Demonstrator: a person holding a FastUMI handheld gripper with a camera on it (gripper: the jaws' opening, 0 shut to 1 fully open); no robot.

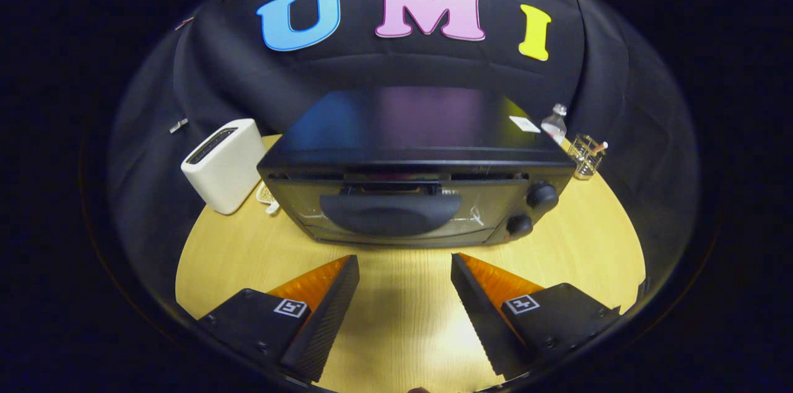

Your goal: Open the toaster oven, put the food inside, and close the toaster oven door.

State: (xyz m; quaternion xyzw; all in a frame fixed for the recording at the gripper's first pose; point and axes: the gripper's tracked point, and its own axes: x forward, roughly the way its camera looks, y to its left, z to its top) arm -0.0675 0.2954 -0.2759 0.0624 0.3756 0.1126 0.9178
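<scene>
No readable text on the things in view.

Each finger of the gripper (pixel 405 261) carries a small square black-and-white marker tag, a coded pattern and not words. The toaster oven (pixel 415 185) has a pale sticker on its top near the back corner and a faint mark on its front trim, both too small to make out. The two knobs (pixel 541 196) show no legible numbers.

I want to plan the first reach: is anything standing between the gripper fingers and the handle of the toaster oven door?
Nothing visible does. The gripper is open, and only bare table lies between its fingers and the door handle of the toaster oven just ahead. The white toaster stands off to the side.
</scene>
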